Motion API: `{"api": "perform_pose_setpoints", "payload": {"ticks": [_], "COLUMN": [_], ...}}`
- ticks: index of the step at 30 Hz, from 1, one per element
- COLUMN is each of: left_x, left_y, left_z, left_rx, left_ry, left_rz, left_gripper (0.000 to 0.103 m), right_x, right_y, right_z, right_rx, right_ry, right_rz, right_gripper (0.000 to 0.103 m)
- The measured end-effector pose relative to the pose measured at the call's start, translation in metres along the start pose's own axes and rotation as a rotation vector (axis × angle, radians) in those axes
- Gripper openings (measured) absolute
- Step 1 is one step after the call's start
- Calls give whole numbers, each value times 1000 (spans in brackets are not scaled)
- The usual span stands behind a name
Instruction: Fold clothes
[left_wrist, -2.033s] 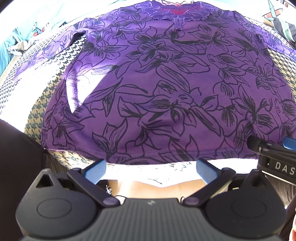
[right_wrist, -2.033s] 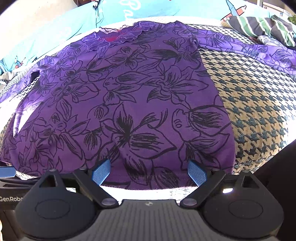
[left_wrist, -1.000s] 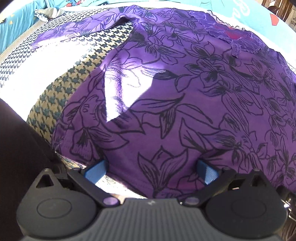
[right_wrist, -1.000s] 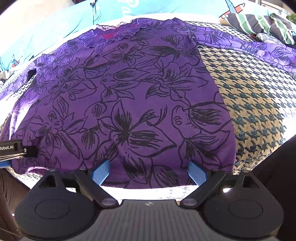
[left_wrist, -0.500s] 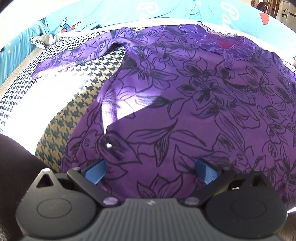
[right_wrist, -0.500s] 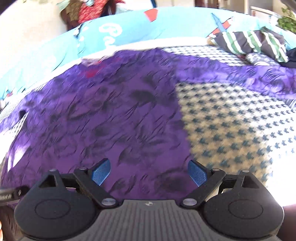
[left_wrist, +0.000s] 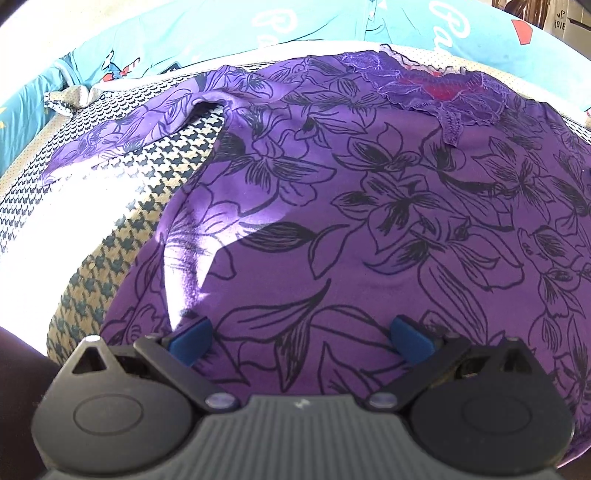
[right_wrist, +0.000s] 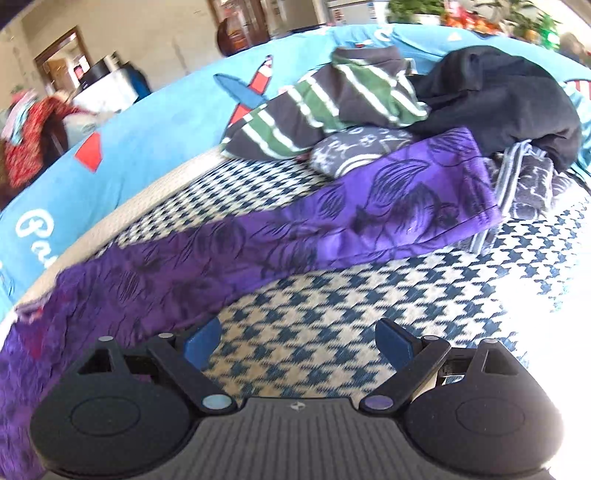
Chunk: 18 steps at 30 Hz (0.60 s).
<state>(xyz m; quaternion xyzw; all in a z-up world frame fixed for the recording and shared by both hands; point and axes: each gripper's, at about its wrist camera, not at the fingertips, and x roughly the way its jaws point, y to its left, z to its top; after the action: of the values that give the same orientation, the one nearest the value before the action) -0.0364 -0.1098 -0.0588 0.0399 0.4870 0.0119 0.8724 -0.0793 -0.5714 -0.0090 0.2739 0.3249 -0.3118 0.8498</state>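
The left gripper (left_wrist: 299, 339) stands with its blue pads wide apart and nothing pinched between them; it hovers over the lower body of the purple floral top (left_wrist: 369, 221), apparently so that hand can either pin the cloth or take the side seam once a fold begins. From there the garment runs up toward twelve o'clock, where the lace neckline (left_wrist: 436, 92) lies flat, and its left sleeve (left_wrist: 122, 136) trails out toward ten o'clock across the houndstooth cover (left_wrist: 110, 266). Laid face up and spread like this, the top looks ready for its sleeves to be brought inward. The right gripper (right_wrist: 295, 343) is likewise spread wide and empty, with only bare houndstooth cover between its pads; the edge of the top's body lies beside its left pad at about nine o'clock. It faces along the right sleeve (right_wrist: 388, 214), which stretches from nine o'clock up to the cuff near two o'clock, so my guess is that this hand is heading for that sleeve to fold it over the body. Past the cuff, at twelve to two o'clock, a striped garment (right_wrist: 332, 107) and a black garment (right_wrist: 498, 96) sit heaped against the blue bolster (right_wrist: 155, 136), likely awaiting their turn.
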Motion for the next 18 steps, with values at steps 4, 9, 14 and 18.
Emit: {"api": "perform_pose_setpoints", "payload": {"ticks": [4,9,14,18], "left_x": [2,3,4,4], "left_y": [-1,-2,-2,-2], "left_z": [-1,-2,-3,-4], "left_rx": [1,1,1,0], "left_ry": [-13,-27,-35,-39], "left_rz": [0,3,5,5], "left_gripper": [103,103,103,103], "right_x": [14,32,44,51], "right_y": [-32,-60,-58,-58], "right_z": [25,42,49,48], "right_rx": [163,306,289,308], "right_ry": [-26,-52,-107,-124], "right_rz": [-72,-80,-97,-97], "right_gripper": [91,91,84,66]}}
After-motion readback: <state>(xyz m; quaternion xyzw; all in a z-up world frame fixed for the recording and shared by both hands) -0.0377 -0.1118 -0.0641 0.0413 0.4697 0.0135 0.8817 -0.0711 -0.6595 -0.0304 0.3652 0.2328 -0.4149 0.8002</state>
